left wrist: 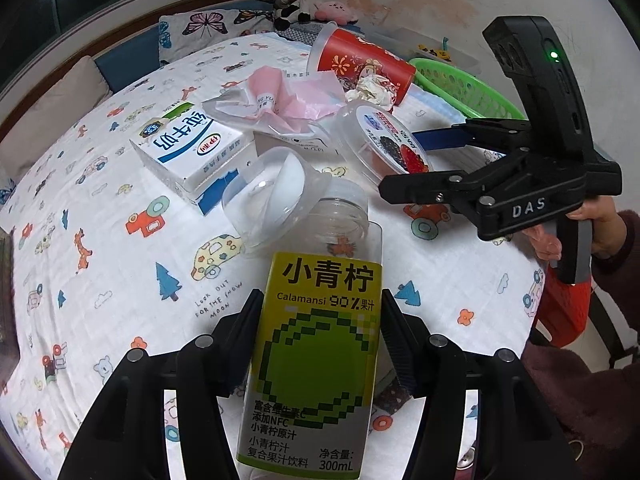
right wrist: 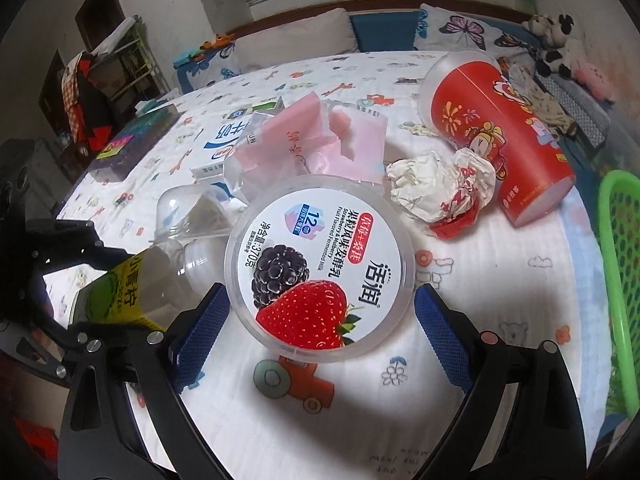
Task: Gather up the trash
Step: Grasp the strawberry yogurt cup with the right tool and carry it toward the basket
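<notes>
White cotton bedsheet with cartoon cars and trees covers the bed, trash scattered across it; places given from the yogurt tub, the clear round one with the strawberry and blackberry lid. Green plastic basket sits well to the right of the tub at the bed edge. Red paper cup lies on its side up and right of the tub, mouth facing away from the camera. Lime juice bottle, clear, uncapped, yellow-green label, is left of the tub, clamped at the label between both pads of the left gripper; neck points toward the tub. Milk carton, white and blue, lies further left beyond the tub. Pink plastic wrapper lies just behind the tub, touching its far rim or nearly, cannot tell. Clear plastic dome lid is left of the tub, beside the bottle neck. Crumpled white paper wad with red print sits just up-right of the tub, against the red cup. Right gripper has blue pads spread wide either side of the tub, not pressing it; a hand holds its grip.
</notes>
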Demonstrator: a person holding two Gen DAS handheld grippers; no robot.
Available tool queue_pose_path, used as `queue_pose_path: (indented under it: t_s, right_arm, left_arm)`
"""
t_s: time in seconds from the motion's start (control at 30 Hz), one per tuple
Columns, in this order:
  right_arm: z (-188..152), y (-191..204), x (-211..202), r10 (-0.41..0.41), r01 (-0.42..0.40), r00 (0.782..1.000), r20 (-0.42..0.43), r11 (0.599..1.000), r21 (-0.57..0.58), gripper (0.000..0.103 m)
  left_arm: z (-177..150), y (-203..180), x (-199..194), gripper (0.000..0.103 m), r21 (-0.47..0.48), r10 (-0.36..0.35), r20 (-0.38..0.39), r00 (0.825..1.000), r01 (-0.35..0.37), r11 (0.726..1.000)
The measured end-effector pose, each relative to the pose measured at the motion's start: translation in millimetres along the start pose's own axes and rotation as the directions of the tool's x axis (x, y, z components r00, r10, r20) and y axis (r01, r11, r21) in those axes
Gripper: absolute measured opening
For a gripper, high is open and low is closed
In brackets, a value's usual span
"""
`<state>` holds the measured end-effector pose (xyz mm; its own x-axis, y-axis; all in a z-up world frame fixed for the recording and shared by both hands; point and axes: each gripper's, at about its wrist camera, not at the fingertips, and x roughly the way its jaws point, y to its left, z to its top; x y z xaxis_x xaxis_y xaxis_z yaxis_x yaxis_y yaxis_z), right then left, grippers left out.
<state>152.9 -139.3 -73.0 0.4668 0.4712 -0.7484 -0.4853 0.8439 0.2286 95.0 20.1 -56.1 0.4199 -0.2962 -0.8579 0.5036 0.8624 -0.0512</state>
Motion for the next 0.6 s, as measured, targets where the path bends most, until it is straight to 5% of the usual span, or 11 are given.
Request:
queue_pose_path:
  t_s: [0.6]
  right_arm:
    - [2.1, 2.2, 2.9, -0.011, 0.011, 1.0, 0.006, 1.0, 0.005, 0.091]
  left_arm:
    - [0.7, -0.4, 4.0, 0.068, -0.003, 0.006, -0.008, 1.0, -0.006, 1.0]
